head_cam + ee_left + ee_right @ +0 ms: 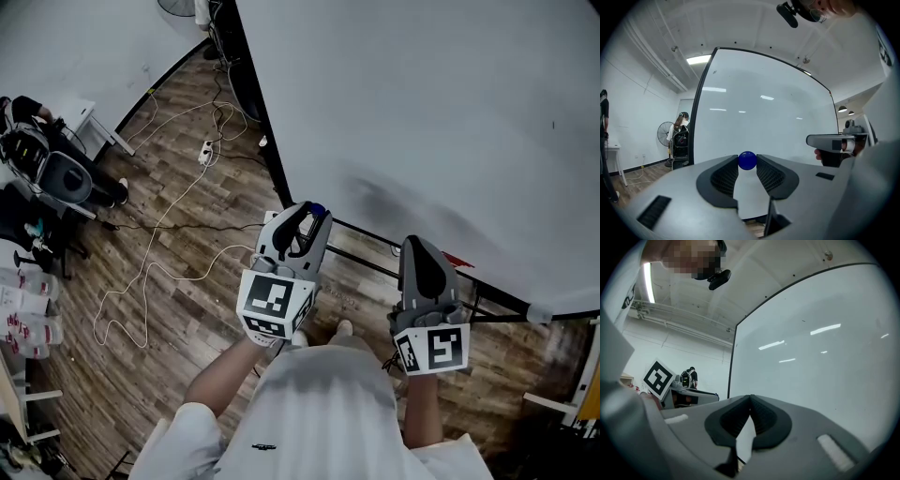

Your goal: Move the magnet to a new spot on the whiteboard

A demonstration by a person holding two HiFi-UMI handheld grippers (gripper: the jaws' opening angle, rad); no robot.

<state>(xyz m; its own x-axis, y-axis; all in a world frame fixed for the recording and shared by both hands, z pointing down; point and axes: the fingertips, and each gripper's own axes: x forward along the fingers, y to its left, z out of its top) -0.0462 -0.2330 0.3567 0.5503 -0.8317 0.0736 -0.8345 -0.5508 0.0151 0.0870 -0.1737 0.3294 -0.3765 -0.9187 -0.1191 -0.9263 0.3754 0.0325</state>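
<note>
A round blue magnet (747, 161) sits pinched between the tips of my left gripper (747, 163), which is shut on it. In the head view the same left gripper (314, 214) points at the lower left part of the large whiteboard (422, 122), with the blue magnet (317, 209) at its tip; I cannot tell whether it touches the board. My right gripper (419, 246) hangs to the right, close to the board's lower edge, its tips meeting with nothing between them. The right gripper (750, 398) faces the whiteboard (820, 352), which also fills the left gripper view (764, 117).
The whiteboard's black frame and stand legs (375, 267) run across the wood floor. White cables and a power strip (205, 152) lie on the floor at left. A person beside a fan (678, 136) stands far left, past the board's edge.
</note>
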